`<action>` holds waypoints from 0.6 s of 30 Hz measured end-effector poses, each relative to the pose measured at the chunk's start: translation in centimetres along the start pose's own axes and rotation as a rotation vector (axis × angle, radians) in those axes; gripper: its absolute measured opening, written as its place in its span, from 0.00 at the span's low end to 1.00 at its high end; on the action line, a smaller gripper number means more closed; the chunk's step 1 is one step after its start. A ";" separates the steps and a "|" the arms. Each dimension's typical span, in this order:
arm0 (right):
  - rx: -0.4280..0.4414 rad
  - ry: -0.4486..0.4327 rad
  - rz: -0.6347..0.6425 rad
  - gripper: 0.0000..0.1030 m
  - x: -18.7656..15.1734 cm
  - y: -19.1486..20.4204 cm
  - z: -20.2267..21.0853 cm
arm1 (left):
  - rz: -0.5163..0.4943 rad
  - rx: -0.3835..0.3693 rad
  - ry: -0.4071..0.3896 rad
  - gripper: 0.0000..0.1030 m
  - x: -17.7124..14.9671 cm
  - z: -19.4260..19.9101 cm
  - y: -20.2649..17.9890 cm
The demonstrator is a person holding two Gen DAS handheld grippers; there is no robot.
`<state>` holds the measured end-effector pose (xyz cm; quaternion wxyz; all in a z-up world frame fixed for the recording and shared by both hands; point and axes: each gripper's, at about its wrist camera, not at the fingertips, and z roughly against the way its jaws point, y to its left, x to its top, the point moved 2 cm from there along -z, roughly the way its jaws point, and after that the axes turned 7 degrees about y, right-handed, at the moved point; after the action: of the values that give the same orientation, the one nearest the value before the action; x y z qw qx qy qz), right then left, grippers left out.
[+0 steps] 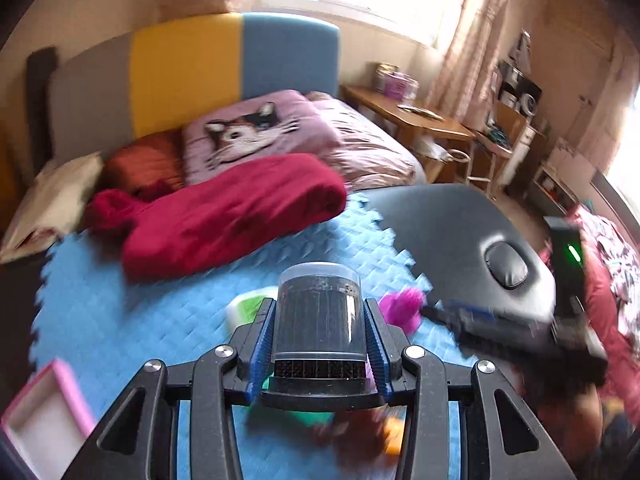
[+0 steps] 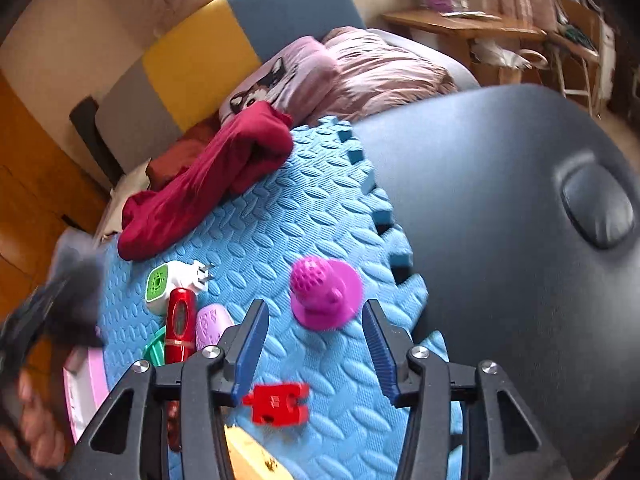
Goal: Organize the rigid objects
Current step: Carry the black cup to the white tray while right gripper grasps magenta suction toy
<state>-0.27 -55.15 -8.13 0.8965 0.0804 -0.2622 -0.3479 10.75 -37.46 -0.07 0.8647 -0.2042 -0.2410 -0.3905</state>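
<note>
**Sorting underway: one canister lifted, most items still on the mat**

Holding a clear-capped black canister (image 1: 318,316), the left gripper (image 1: 320,344) has its fingers (image 1: 262,340) pinching the canister's sides, lifted above the blue foam mat (image 1: 140,312). The right gripper (image 2: 316,344) has its fingers (image 2: 252,340) spread with nothing between them; they stand just short of a purple knobbly toy (image 2: 324,294) near the middle of the mat.

By my reading the task is at an early stage. One item is in hand, and nothing visible shows a sorted group yet. Left of the purple toy lie a green-and-white plug (image 2: 176,282), a red tube-shaped gadget (image 2: 180,326), a lilac piece (image 2: 212,326) and a teal piece (image 2: 154,350). A red puzzle-shaped block (image 2: 276,402) sits nearer than the toy, between the right fingers' bases. A pink-rimmed tray (image 1: 44,416) rests at the mat's left edge, possibly the destination. A red garment (image 2: 208,176) lies at the mat's far side.

No brand, label or writing can be read on anything.
</note>
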 end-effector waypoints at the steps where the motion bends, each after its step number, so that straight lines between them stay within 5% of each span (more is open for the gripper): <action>1: -0.021 0.003 0.020 0.48 0.5 0.4 -0.5 | 0.019 0.003 -0.005 0.42 -1.0 0.9 0.8; 5: -0.019 0.032 0.052 0.46 1.4 1.2 -3.2 | 0.098 0.022 -0.028 0.42 -5.0 4.2 3.9; 8: -0.069 0.046 0.113 0.33 0.7 1.5 -5.7 | 0.146 0.049 -0.043 0.42 -8.2 6.1 5.9; 15: -0.018 -0.017 0.154 0.34 0.2 0.7 -5.8 | 0.283 0.126 -0.071 0.42 -15.6 10.0 10.8; 18: -0.064 -0.032 0.207 0.34 -0.1 1.4 -5.8 | 0.335 0.174 -0.087 0.42 -18.4 11.7 12.8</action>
<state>3.54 -54.21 -12.62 0.9254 0.0188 -0.2723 -0.2629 7.01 -12.70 -3.39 0.9209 -0.1827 -0.2733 -0.2095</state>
